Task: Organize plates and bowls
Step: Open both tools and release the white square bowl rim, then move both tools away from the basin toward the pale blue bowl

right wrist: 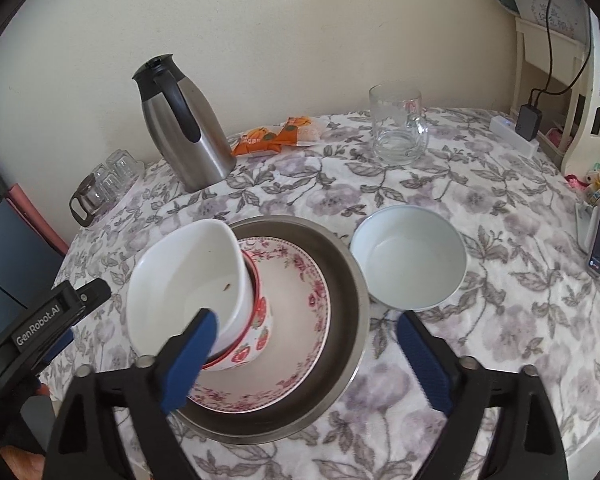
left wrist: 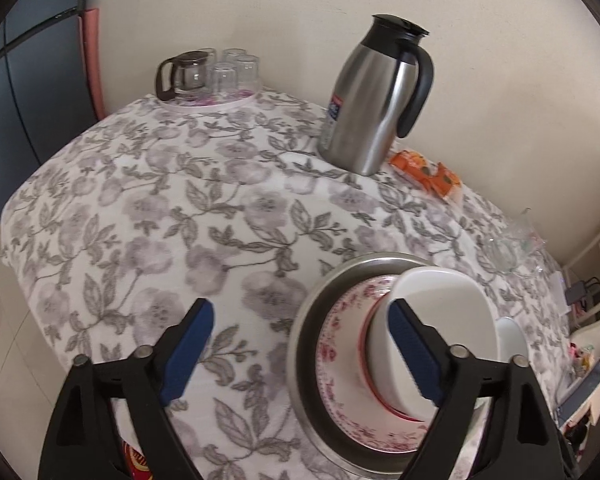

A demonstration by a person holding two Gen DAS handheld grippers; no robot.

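Both claws stand wide apart, gripping nothing: left claw (left wrist: pixel 300 356), right claw (right wrist: pixel 306 360). White bowl (right wrist: pixel 188 280) sits tilted in the strawberry bowl (right wrist: pixel 256 336), on floral plate (right wrist: pixel 296 340), inside steel pan (right wrist: pixel 350 280). Second bowl (right wrist: pixel 410 258) rests just beside, on tabletop (right wrist: pixel 500 320).

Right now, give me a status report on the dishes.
Both grippers, left and right, open, empty. White bowl tilted on stack in steel pan. Pale bowl still separate.
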